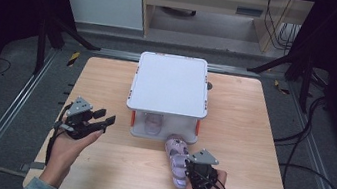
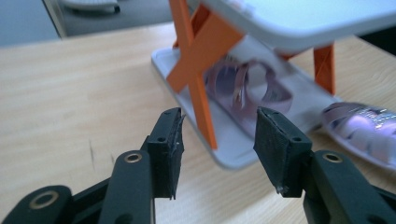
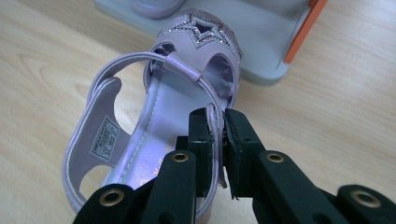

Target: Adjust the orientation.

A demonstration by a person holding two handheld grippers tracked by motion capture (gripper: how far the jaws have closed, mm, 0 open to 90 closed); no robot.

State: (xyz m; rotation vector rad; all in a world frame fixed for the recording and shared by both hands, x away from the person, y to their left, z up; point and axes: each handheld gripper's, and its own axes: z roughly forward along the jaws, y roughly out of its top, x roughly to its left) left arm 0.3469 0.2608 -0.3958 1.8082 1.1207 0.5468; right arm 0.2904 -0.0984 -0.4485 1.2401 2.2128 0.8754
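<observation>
wooden table (image 1: 107,85); white rack (image 1: 171,82); lilac sandal (image 1: 177,162)

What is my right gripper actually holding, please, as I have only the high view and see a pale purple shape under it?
Observer: The right gripper is shut on the side strap of a lilac sandal, as the right gripper view shows.
Operator: Thank you. Does the sandal have any decoration?
Observer: Yes, a star outlined in small sparkling stones sits on the toe strap, which points at the white rack.
Operator: And is the left gripper holding anything?
Observer: No. In the left gripper view the left gripper is open with nothing between its pads; beyond it a second lilac sandal lies on the rack's lower shelf behind an orange cross brace.
</observation>
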